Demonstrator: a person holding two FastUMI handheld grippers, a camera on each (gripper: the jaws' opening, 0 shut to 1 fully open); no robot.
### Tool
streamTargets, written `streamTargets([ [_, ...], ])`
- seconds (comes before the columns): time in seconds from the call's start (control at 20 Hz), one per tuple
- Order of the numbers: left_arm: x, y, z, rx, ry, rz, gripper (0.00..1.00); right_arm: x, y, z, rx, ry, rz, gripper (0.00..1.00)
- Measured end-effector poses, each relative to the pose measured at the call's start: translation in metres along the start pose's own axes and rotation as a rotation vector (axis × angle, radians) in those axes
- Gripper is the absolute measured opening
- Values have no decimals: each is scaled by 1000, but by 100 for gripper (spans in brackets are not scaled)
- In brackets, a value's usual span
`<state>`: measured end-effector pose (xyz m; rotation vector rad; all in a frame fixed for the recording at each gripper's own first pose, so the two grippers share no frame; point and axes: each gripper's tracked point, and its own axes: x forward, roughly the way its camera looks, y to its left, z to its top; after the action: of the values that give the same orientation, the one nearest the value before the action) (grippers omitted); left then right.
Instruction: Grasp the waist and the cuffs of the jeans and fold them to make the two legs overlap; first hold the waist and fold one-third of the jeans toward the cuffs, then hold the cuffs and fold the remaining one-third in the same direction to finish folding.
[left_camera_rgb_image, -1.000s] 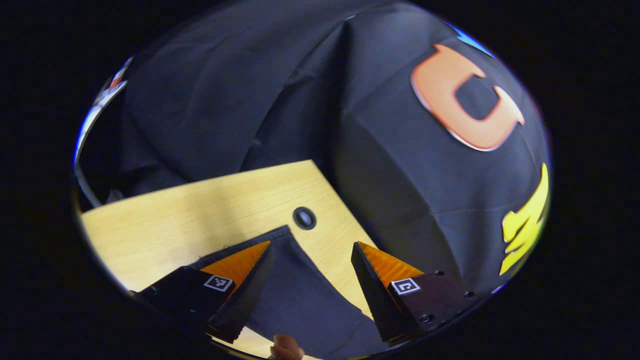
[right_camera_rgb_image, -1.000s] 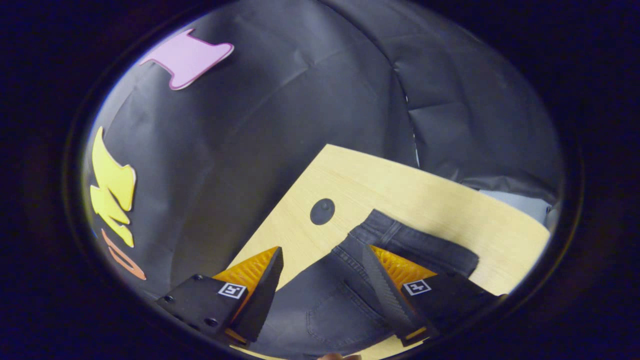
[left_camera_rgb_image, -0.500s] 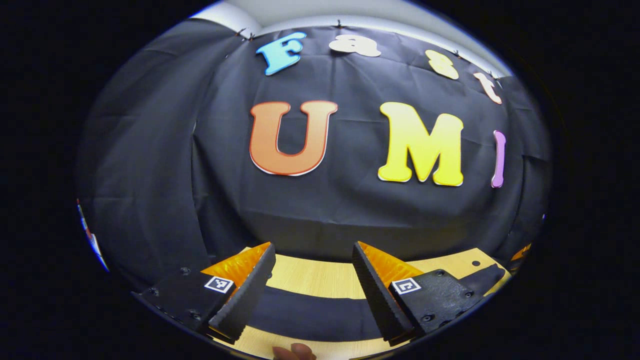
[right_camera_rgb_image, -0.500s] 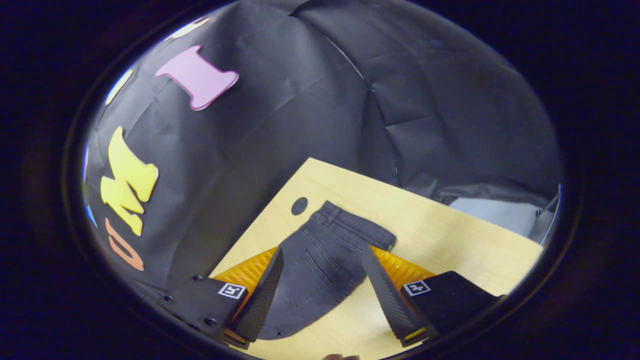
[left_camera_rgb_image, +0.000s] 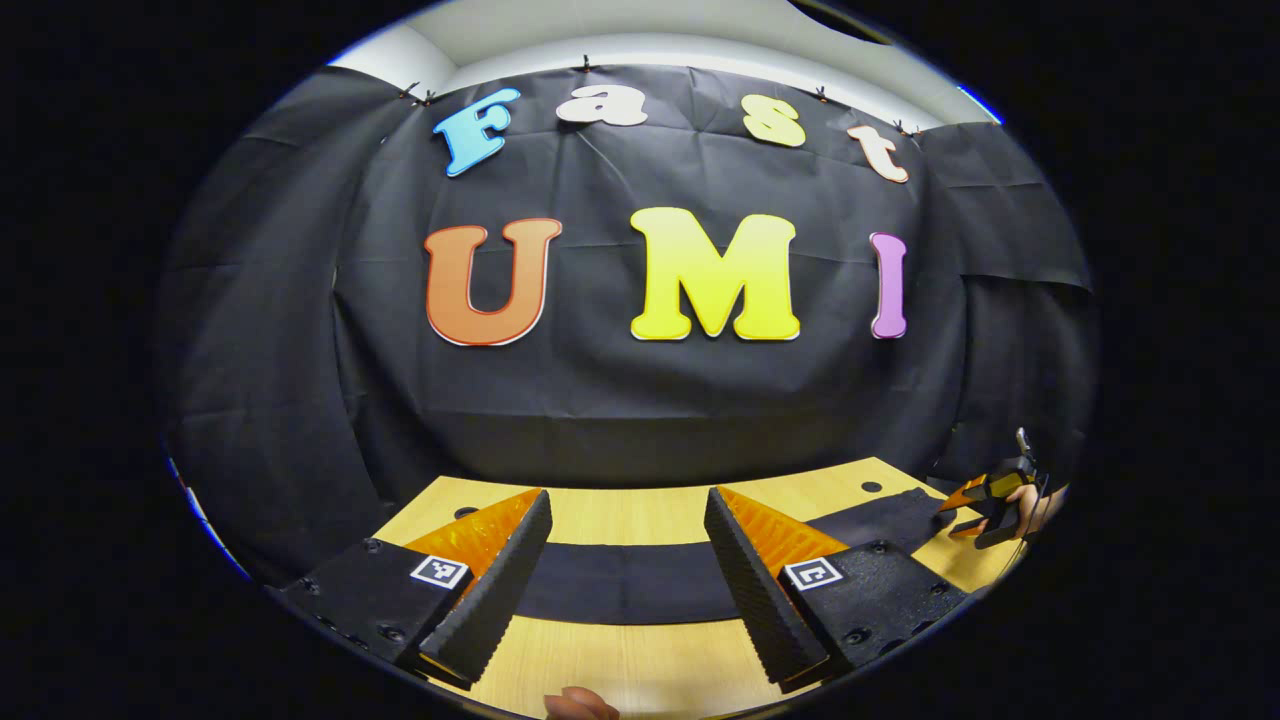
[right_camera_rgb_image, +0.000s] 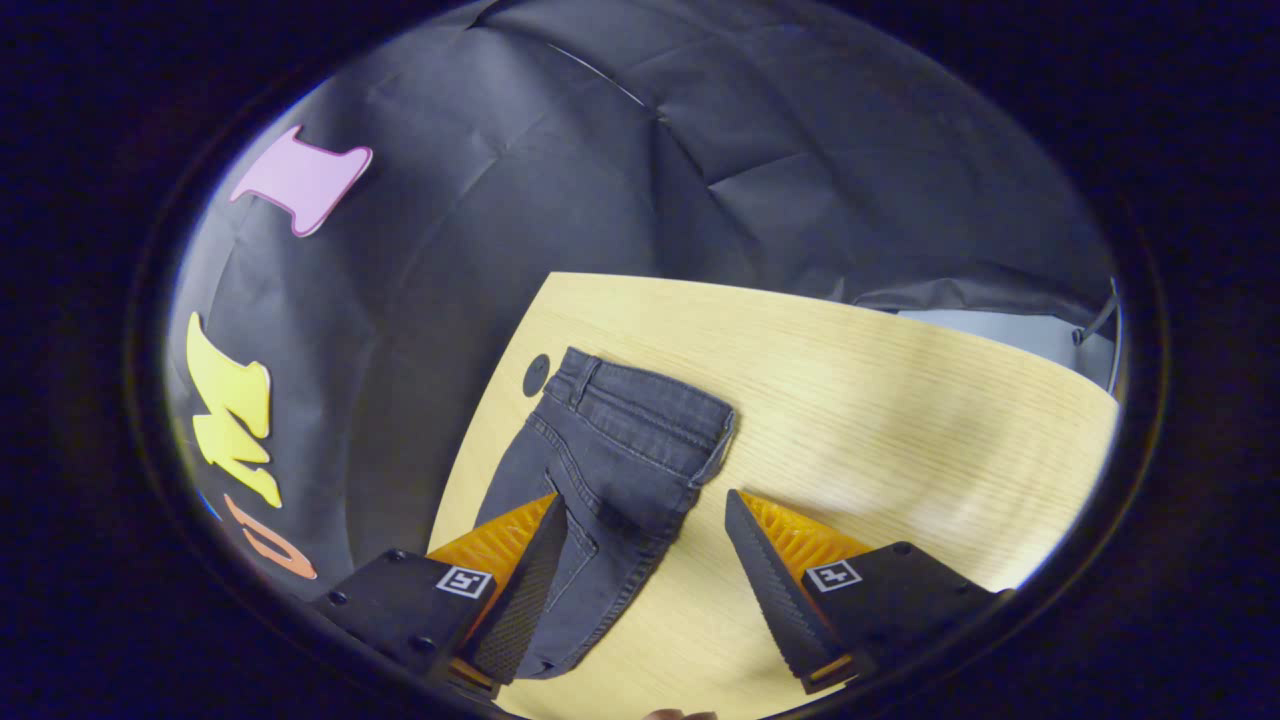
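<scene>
Both my grippers open, above the jeans

My left gripper (left_camera_rgb_image: 625, 540) and right gripper (right_camera_rgb_image: 640, 545) hold nothing, jaws apart. The jeans (right_camera_rgb_image: 610, 450) lie flat on the table (right_camera_rgb_image: 880, 400), waist (right_camera_rgb_image: 650, 400) near the far edge. If I pinch only one layer, the fold can slide crooked.

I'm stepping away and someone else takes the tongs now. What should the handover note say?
Left tongs: open, holding nothing, above the table.
Right tongs: open, holding nothing, above the waist end.
Jeans: flat on the table, stretched lengthwise, legs apparently overlapped; the waist lies by the table's cable hole.
Done: legs appear overlapped.
Left: fold the waist third toward the cuffs, then fold the cuff third over.
</scene>
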<state>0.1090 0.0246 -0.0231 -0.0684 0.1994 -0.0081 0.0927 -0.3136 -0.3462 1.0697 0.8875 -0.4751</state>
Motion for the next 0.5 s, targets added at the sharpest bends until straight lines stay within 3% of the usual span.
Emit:
streamTargets([
  [0.05, 0, -3, 0, -2, 3, -2, 99, 3, 7, 1, 28, -1, 28, 98],
  [0.1, 0, -6, -2, -4, 8, -6, 99, 6, 7, 4, 53, -1, 35, 92],
  [0.15, 1, -7, -1, -8, 11, -6, 99, 8, 8, 6, 73, -2, 49, 96],
  [0.2, 2, -9, 1, -17, 11, -6, 99, 10, 7, 6, 90, -3, 57, 91],
  [0.35, 5, -13, -1, -41, 24, -5, 99, 18, 6, 9, 152, 5, 71, 93],
  [0.5, 5, -19, -5, -37, 45, -17, 99, 29, 3, 13, 300, 26, 82, 58],
])
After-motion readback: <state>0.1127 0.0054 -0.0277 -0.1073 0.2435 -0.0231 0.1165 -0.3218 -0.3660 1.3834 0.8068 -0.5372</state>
